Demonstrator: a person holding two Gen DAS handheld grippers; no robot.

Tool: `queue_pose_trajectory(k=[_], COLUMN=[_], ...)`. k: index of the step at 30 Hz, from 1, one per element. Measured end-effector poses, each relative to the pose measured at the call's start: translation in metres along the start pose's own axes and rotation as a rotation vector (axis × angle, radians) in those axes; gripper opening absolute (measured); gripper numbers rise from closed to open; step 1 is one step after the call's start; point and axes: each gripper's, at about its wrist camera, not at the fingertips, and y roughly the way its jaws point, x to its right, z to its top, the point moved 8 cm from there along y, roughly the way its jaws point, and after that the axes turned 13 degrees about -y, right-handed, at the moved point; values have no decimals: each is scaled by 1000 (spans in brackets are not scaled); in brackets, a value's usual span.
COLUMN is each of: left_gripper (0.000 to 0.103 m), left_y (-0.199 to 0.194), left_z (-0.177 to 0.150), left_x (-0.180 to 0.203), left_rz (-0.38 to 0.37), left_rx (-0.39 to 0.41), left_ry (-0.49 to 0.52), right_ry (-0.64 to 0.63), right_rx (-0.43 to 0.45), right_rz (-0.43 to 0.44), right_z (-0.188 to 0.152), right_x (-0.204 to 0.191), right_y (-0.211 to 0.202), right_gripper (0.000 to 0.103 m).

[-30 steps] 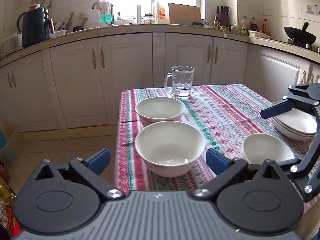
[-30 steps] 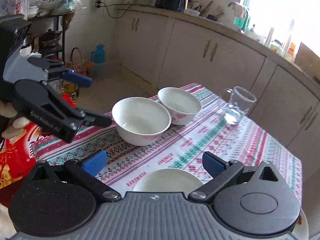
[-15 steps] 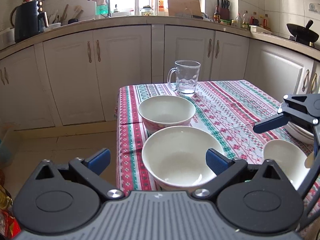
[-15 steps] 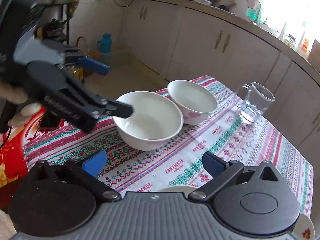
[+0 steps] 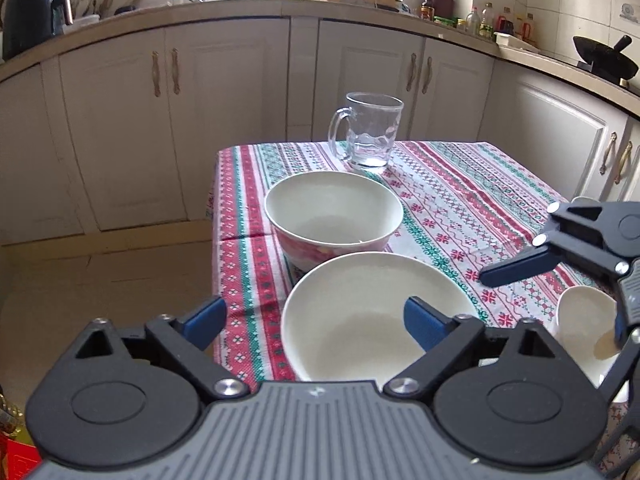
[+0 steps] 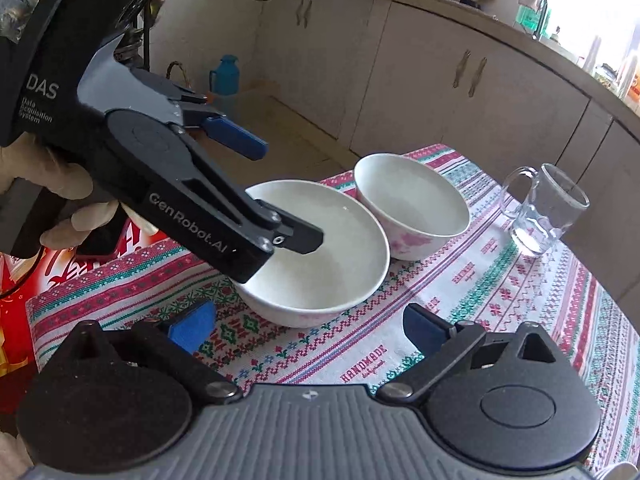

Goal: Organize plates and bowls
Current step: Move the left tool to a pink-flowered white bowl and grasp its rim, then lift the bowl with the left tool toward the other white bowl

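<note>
The bench [image 5: 472, 200] carries a patterned striped cloth [image 6: 500, 280]. On the cloth stand two white bowls, the near bowl [image 5: 360, 320] touching the far bowl [image 5: 334, 212], a glass mug [image 5: 370, 132] behind them, and a small white bowl [image 5: 580, 320] at the right.

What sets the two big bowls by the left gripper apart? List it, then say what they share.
The near bowl is wider and shallower; the far bowl is narrower and deeper. The far bowl shows a pink flower print on its side; the near bowl shows only a trace of pink low down. The open left gripper straddles the near bowl's rim; nothing grips the far bowl, which sits nearer the glass mug. Both are white and upright.
</note>
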Motion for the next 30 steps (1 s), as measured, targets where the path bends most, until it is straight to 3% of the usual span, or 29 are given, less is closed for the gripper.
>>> queue_pose_trajectory(k=[6, 11, 20, 30], left_gripper=[72, 70, 58, 57], left_y=[9, 12, 16, 17], left_z=[1, 0, -3, -2], left_x=[2, 4, 5, 6], left_rz=[-30, -49, -74, -80], left_rx=[-28, -41, -69, -88], left_ry=[-12, -16, -17, -11], right_ry=[-1, -4, -2, 2], right_rx=[-13, -15, -10, -6], right_rz=[33, 52, 54, 53], right_z=[0, 0, 1, 2], right_x=[0, 0, 1, 3], right_y=[10, 15, 17, 17], right_gripper=[86, 78, 77, 77])
